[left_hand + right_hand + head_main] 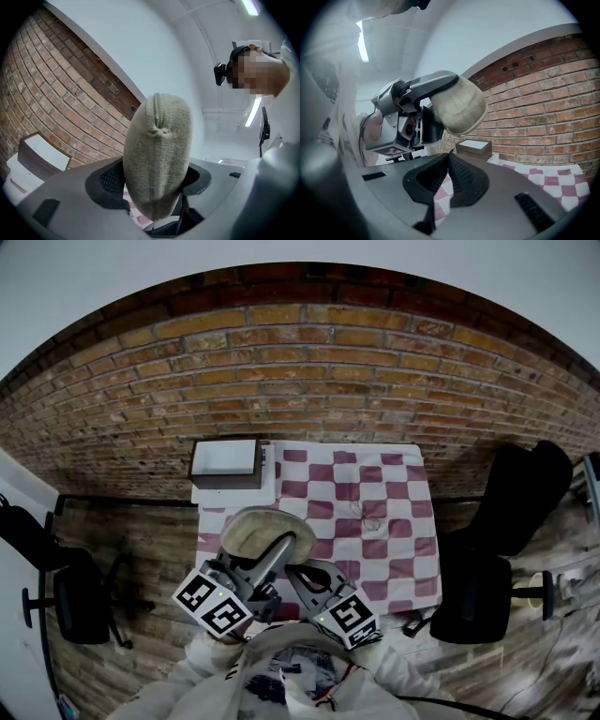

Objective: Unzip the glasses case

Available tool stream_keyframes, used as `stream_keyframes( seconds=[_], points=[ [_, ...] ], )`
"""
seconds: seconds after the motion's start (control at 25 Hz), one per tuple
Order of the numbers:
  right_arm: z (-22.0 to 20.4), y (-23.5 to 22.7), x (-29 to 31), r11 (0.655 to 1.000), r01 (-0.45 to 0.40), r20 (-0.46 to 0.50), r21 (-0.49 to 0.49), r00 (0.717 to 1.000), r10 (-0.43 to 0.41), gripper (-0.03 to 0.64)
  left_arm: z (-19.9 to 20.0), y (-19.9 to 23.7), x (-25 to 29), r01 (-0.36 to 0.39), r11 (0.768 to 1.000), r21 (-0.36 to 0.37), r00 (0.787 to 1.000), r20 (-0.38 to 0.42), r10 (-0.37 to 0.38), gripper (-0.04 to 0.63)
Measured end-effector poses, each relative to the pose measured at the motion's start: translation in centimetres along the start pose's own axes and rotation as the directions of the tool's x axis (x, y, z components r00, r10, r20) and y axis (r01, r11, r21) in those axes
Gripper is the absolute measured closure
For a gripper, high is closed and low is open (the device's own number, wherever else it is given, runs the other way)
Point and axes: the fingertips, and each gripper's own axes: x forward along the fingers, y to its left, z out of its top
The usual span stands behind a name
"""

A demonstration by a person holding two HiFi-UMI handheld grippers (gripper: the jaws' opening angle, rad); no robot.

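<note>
Hold established, pull not yet taken. My left claw (154,187) is clamped across the case (157,159), which stands end-up between its pads, clear of the table and over the near left corner of the cloth (375,521). A box (225,462) sits at the cloth's far left corner. My right claw (450,157) has its jaws pressed together with nothing visible between them, and it sits just below and beside the case without touching it. The end of the case facing the left gripper view shows only a puckered seam; I can see no zip pull in any view.

Judged step: steadying the case before the zip is engaged. Next I would need to part the right jaws, find the pull, pinch it and draw it along the zip while the left grip holds firm.
</note>
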Motion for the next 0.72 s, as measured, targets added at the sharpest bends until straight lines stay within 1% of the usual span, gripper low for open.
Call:
stream_keyframes(
  seconds=[0.48,0.72],
  points=[
    [-0.1,2.8,0.8,0.994,-0.095,-0.034,-0.048,0.995,0.093,0.600,0.6,0.2,-0.4,0.002,1.000,-0.008,0.998,0.064,-0.002,0.307],
    [-0.4,4.2,0.9,0.987,-0.142,-0.051,-0.071,0.989,0.139,0.600,0.3,0.1,-0.4,0.004,1.000,-0.014,0.998,0.065,-0.003,0.307]
  ],
)
